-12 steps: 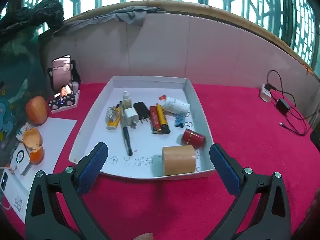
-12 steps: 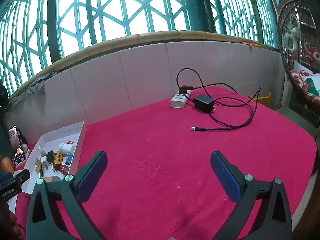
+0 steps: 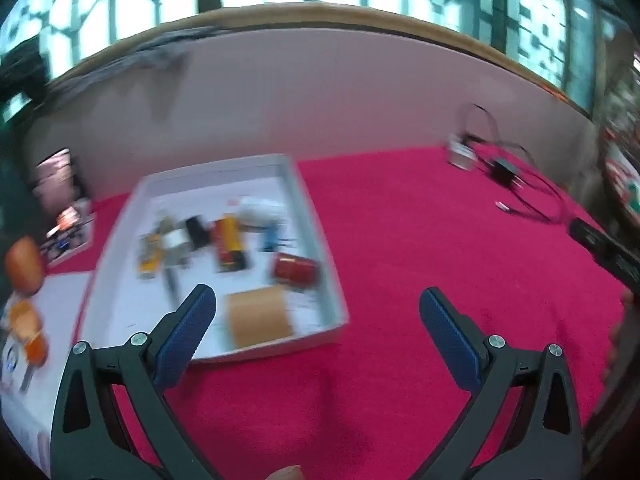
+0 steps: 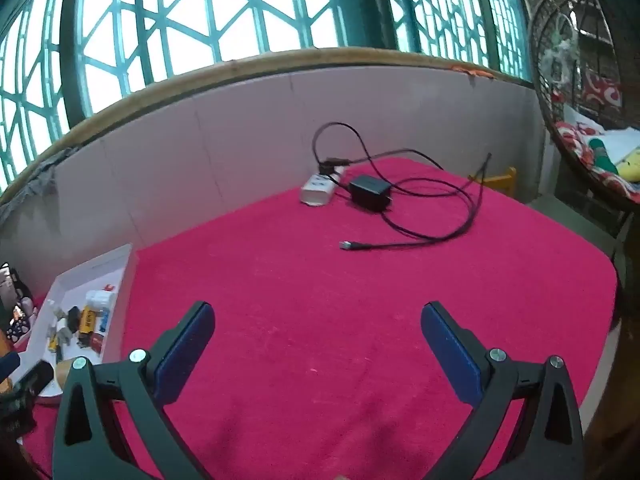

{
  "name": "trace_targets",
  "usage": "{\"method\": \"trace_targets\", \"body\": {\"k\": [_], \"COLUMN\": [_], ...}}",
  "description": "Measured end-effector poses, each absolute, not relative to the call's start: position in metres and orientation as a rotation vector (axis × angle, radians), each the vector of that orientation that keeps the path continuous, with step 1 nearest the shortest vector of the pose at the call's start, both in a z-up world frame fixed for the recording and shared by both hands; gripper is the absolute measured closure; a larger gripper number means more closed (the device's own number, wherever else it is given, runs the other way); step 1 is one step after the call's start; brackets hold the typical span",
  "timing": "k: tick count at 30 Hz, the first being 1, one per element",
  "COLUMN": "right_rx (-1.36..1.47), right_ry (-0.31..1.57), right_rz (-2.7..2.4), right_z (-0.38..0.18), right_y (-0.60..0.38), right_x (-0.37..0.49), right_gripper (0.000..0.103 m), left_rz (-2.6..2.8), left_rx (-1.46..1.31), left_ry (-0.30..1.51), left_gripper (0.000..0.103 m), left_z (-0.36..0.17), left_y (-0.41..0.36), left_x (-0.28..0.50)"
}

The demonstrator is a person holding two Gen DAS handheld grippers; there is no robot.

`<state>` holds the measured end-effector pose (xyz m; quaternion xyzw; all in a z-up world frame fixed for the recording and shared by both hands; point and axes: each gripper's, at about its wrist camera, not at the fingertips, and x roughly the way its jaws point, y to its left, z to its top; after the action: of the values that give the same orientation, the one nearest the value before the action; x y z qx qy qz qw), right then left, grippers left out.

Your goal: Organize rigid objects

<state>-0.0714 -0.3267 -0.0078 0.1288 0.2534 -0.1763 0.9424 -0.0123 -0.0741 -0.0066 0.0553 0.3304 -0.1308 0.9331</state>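
Red cloth [image 3: 400, 240] under both grippers, left gripper [image 3: 316, 308] and right gripper [image 4: 316, 320] each spread wide and holding nothing, while the white tray [image 3: 320, 240] of small objects sits just left of them.

My right claw [image 4: 316, 312] hung wide open and empty over the red table [image 4: 360, 280]. A white tray [image 4: 120, 276] of small items sat far left; a power strip [image 4: 318, 191] and black adapter [image 4: 370, 192] lay ahead.

tray [image 3: 316, 236] left, cable [image 4: 432, 232] far right
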Motion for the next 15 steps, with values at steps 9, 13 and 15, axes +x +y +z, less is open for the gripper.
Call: {"method": "trace_targets", "body": {"k": [9, 13, 15], "right_rx": [0.285, 0.287, 0.289], "right_ry": [0.557, 0.596, 0.650], "right_rz": [-0.459, -0.519, -0.538], "right_z": [-0.020, -0.033, -0.047], "right_y": [-0.353, -0.365, -0.372], "right_x": [-0.080, -0.082, -0.077], "right_gripper": [0.000, 0.000, 0.000], "left_rz": [-0.598, -0.754, -0.827], "left_rx": [0.248, 0.318, 0.342], "left_ry": [0.762, 0.798, 0.826], "left_gripper": [0.000, 0.000, 0.000], "left_z": [-0.034, -0.053, -0.063], "left_y": [-0.156, -0.183, -0.193], "left_x": [-0.017, -0.021, -0.024]}}
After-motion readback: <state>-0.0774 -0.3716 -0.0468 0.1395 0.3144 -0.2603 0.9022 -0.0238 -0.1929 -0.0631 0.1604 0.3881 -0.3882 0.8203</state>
